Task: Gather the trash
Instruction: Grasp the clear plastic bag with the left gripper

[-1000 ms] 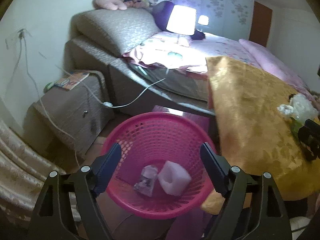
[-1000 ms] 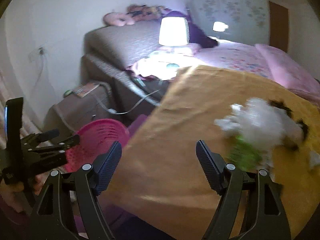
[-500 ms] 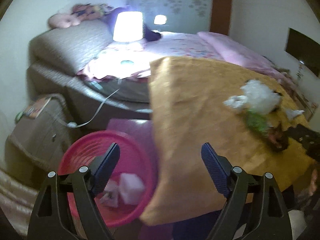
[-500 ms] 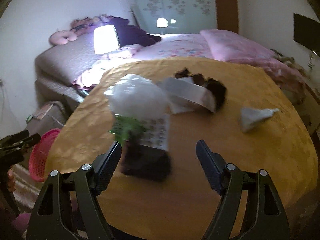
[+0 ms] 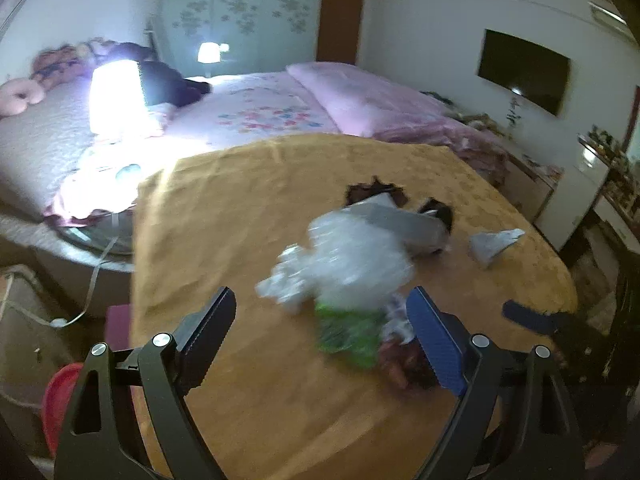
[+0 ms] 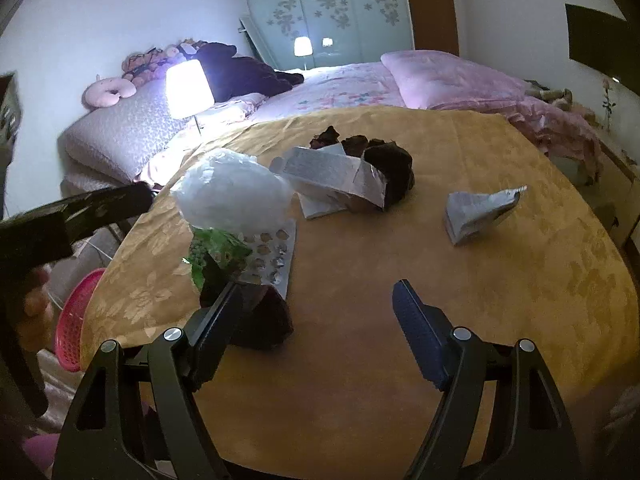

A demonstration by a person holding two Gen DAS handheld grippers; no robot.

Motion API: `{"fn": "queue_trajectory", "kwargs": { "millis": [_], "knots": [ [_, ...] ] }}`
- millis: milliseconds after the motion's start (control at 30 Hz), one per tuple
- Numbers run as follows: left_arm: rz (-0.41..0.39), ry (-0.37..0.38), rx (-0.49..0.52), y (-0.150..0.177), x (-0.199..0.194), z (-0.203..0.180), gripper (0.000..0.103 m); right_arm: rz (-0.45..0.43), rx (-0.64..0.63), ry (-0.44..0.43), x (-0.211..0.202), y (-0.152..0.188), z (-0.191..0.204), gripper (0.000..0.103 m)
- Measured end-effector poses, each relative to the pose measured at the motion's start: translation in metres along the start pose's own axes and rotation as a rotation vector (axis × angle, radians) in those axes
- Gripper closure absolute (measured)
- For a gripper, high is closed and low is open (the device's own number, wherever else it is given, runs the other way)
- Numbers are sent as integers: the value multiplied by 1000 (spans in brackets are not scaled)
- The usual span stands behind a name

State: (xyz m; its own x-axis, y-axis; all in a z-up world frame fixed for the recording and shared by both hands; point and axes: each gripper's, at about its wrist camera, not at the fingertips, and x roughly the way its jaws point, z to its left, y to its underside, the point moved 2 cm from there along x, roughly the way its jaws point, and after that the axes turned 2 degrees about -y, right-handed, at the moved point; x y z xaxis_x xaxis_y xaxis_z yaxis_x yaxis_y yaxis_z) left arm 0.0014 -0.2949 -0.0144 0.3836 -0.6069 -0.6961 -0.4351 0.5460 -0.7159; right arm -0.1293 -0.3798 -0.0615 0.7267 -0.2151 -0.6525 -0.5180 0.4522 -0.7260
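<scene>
Yellow tablecloth (image 6: pixel 500 280) carries a flattened box (image 6: pixel 332 178) lying slantwise.

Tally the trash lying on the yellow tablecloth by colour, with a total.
White crumpled plastic bag: 1
Green wrapper: 1
Silver pieces, blister sheet, torn box, crumpled foil pouch: 3
Dark scraps, near one, far clump: 2
Total: 7
</scene>
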Motion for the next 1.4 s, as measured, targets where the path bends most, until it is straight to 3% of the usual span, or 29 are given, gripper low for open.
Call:
{"fn": "queue_trajectory", "kwargs": {
  "millis": [300, 500, 633, 933, 1133, 1400],
  "knots": [
    [56, 57, 6, -15, 40, -14, 21, 23, 20, -37, 8, 9, -8, 28],
    [96, 95, 11, -14, 53, -14, 62, 19, 8, -96, 8, 9, 1, 28],
    [89, 107, -5, -13, 53, -9, 71, 25, -26, -117, 9, 8, 11, 28],
    [8, 74, -30, -17, 19, 5, 74, 74, -71, -133, 26, 9, 30, 28],
    [-41, 2, -31, -13, -6, 20, 74, 73, -104, -109, 29, 10, 38, 30],
    [-45, -37, -70, 1, -23, 44, 74, 74, -158, -130, 27, 9, 49, 62]
  ]
}}
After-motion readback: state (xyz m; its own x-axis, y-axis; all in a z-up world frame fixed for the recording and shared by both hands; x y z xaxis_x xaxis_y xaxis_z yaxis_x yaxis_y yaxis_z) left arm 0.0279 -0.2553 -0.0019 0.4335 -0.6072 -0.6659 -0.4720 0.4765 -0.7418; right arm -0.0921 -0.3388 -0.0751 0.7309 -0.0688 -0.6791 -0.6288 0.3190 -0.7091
